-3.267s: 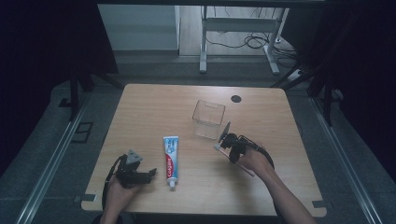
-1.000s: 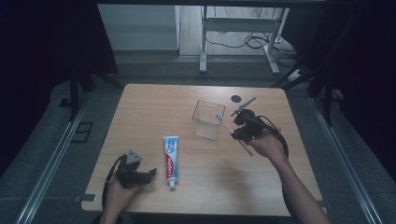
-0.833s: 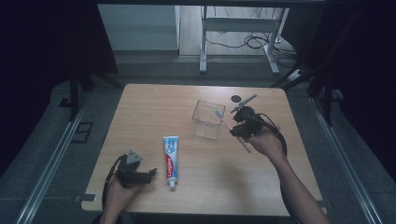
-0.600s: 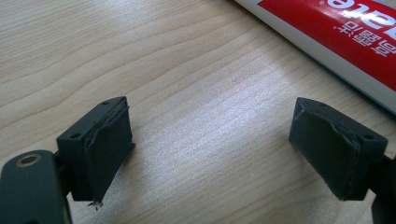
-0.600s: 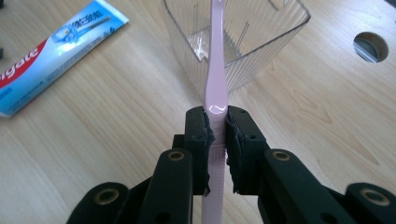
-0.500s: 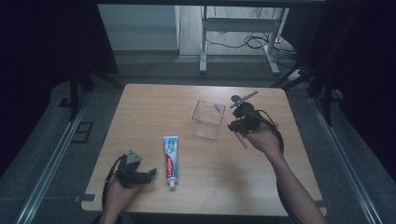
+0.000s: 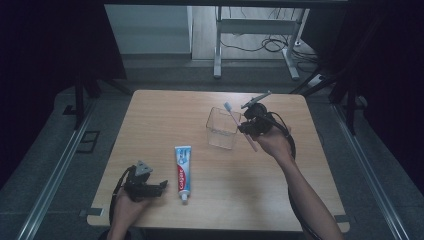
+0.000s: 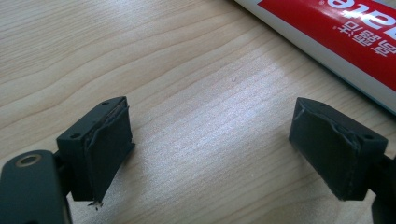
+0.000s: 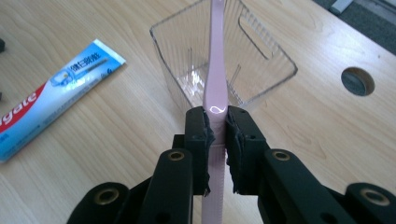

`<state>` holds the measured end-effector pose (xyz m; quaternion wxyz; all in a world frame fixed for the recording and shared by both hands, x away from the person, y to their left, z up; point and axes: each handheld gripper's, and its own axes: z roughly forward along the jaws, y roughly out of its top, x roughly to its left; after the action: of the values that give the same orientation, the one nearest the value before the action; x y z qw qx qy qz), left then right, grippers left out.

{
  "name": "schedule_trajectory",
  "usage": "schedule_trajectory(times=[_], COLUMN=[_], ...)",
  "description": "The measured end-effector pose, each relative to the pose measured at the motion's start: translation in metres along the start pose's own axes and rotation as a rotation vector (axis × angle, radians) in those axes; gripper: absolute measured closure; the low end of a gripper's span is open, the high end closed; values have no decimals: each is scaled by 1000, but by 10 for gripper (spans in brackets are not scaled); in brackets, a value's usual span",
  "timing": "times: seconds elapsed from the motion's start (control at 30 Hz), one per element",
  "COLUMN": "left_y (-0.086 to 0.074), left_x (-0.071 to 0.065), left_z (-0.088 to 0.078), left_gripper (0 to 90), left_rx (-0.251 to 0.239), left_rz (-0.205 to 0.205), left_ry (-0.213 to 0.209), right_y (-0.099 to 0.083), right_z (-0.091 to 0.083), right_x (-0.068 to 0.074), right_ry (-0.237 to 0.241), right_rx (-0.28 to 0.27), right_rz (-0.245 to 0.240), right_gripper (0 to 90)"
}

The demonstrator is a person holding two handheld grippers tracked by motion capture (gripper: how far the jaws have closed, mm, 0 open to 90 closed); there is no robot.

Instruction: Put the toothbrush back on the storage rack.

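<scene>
Right gripper view — right tool (image 9: 217, 133) clamps pink toothbrush (image 9: 215, 84) over the clear bin (image 9: 273, 51); left tool (image 8: 210, 149) gapes, holding nothing.

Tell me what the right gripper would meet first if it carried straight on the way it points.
Likely the clear plastic container: the right gripper aims at it, with the pink toothbrush it clamps leading; depth is unclear.

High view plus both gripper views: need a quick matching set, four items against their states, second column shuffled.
Items:
1. pink plastic toothbrush
2. red, white and blue toothpaste tube
3. clear plastic square cup
4. left gripper

States:
A. jaws open over bare wood
B. lying flat on the wooden table
C. clamped in the right gripper
D. standing upright, nothing inside

Pairs: 1-C, 2-B, 3-D, 4-A
</scene>
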<state>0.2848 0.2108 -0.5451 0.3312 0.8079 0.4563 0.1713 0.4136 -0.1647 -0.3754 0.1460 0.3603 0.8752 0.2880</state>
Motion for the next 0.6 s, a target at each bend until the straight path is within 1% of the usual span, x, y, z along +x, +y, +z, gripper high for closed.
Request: schedule_trajectory(times=[0.17,0.37,0.5,0.6], left_y=[0,0,0,0], left_x=[0,0,0,0], left_z=[0,0,0,0], left_gripper=[132,132,132,132], left_rx=[0,0,2,1], left_rz=[0,-1,2,3], left_ry=[-1,0,-2,-2], right_y=[8,17,23,26], right_z=[3,6,8,9], right_x=[2,0,-2,-2], right_ry=[1,6,-2,0], right_rx=[-18,-57,-84,-95], right_rz=[-2,12,22,28], right_gripper=[789,789,789,789])
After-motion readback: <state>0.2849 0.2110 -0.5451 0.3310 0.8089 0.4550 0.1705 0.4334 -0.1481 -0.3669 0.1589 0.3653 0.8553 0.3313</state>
